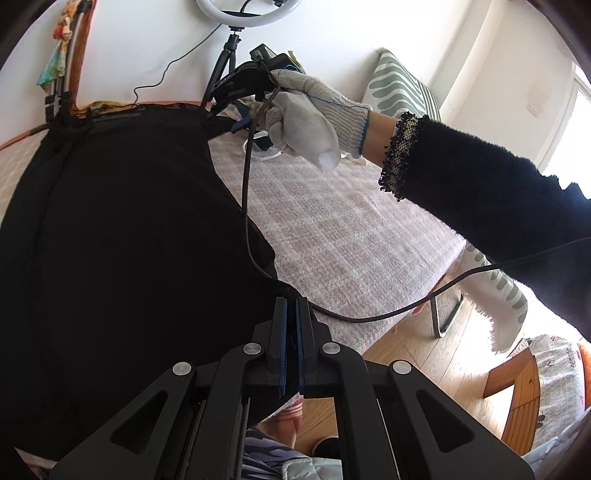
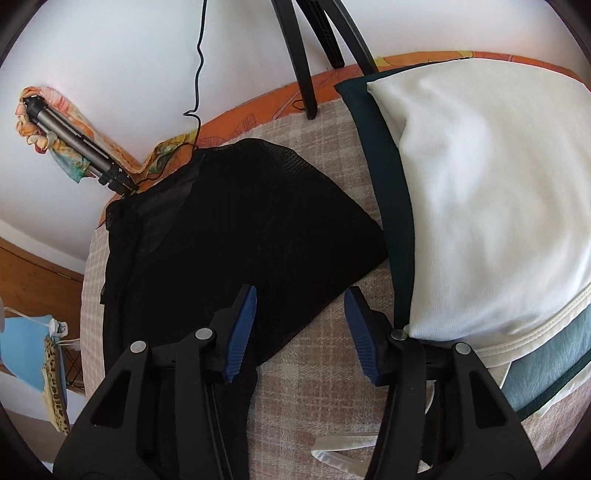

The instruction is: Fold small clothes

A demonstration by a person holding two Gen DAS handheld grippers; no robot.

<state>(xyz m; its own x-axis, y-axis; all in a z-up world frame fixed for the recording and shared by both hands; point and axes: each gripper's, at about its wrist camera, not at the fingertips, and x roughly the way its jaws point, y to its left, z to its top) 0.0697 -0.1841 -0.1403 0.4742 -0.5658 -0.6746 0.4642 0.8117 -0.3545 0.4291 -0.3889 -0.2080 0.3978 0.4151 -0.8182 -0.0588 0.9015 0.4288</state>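
Note:
A black mesh garment (image 1: pixel 122 236) lies spread on the pink checked cover (image 1: pixel 347 236). My left gripper (image 1: pixel 291 306) is shut on its near corner edge. In the right wrist view the same black garment (image 2: pixel 251 229) lies folded flat, and my right gripper (image 2: pixel 299 295) is open just above its near right edge, holding nothing. The right gripper's body (image 1: pixel 247 81), held by a gloved hand (image 1: pixel 310 114), shows in the left wrist view at the garment's far side.
A folded white and dark green garment (image 2: pixel 480 199) lies right of the black one. A ring light on a tripod (image 1: pixel 236 22) stands at the back. A cable (image 1: pixel 369 317) hangs across the cover. A striped cushion (image 1: pixel 399 88) leans at the right.

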